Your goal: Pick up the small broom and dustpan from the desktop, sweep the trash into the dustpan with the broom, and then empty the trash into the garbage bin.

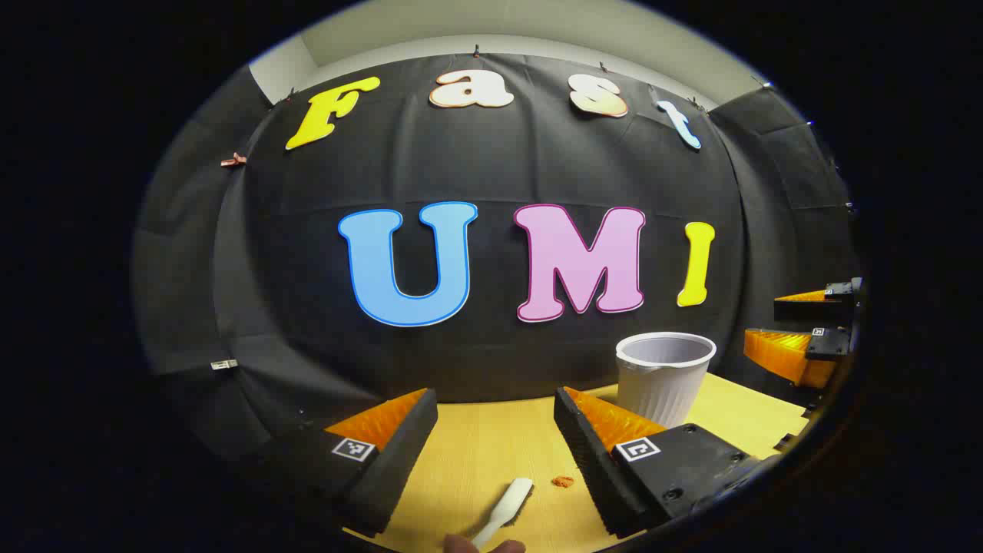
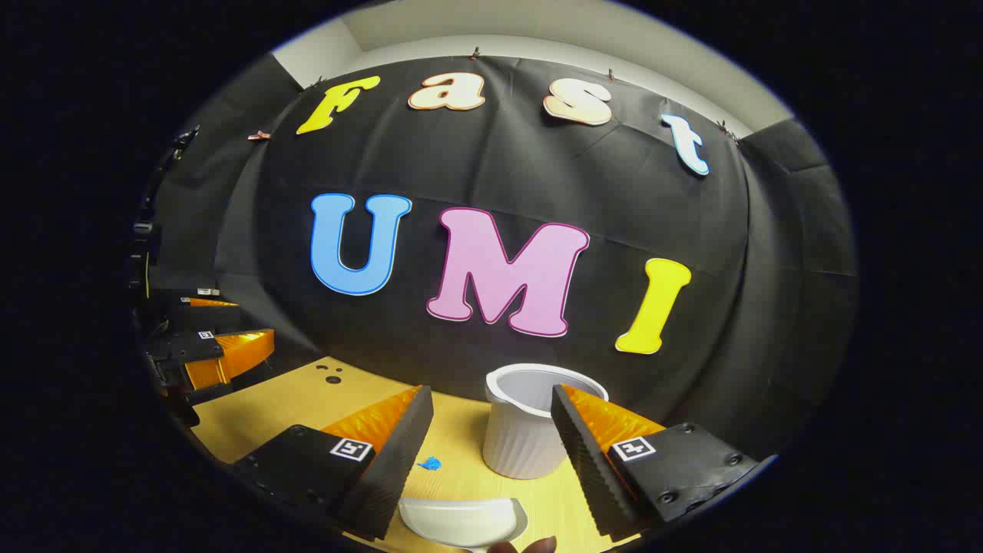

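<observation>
My left gripper (image 1: pixel 495 399) hangs open low over the wooden table (image 1: pixel 476 453). Between its fingers lies the slim white handle of the small broom (image 1: pixel 507 503), with an orange scrap (image 1: pixel 563 481) just right of it. My right gripper (image 2: pixel 491 395) is open too, and the white dustpan (image 2: pixel 461 521) rests on the table under its gap. A blue scrap (image 2: pixel 430 464) lies just beyond the pan. The white ribbed garbage bin (image 2: pixel 526 434) stands upright behind the right gripper's fingers; it also shows in the left gripper view as the bin (image 1: pixel 664 376) at the far right.
The booth's black cloth wall rises right behind the table's far edge. The right gripper (image 1: pixel 760 319) shows at the right rim of the left gripper view. A person's fingertips (image 2: pixel 530 547) peek in at the bottom. Small dark holes (image 2: pixel 332 374) mark the table's far left.
</observation>
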The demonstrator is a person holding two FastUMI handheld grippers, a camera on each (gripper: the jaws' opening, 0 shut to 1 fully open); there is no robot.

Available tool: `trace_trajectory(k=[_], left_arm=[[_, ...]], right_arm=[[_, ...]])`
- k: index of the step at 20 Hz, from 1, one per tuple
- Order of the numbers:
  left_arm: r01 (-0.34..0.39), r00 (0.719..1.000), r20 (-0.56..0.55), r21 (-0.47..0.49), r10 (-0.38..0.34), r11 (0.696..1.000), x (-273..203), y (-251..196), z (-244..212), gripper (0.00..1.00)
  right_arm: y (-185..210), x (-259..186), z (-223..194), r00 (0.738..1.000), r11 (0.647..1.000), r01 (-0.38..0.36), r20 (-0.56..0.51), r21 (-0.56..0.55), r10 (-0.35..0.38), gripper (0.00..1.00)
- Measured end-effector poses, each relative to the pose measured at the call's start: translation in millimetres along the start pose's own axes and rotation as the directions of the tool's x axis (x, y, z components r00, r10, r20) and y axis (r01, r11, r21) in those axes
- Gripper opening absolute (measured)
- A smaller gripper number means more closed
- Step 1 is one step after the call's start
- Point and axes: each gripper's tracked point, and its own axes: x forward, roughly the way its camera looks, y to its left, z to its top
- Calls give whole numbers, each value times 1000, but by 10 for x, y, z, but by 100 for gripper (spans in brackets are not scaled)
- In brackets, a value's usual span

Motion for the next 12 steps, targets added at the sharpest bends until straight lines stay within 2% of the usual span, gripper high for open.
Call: trace_trajectory(k=[12], left_arm=[[1, 1000, -9, 10, -1, 1000, -84, -39, -20, 99]], right_arm=[[29, -30, -19, 1000, 1000, -3, 3, 16, 3, 96]])
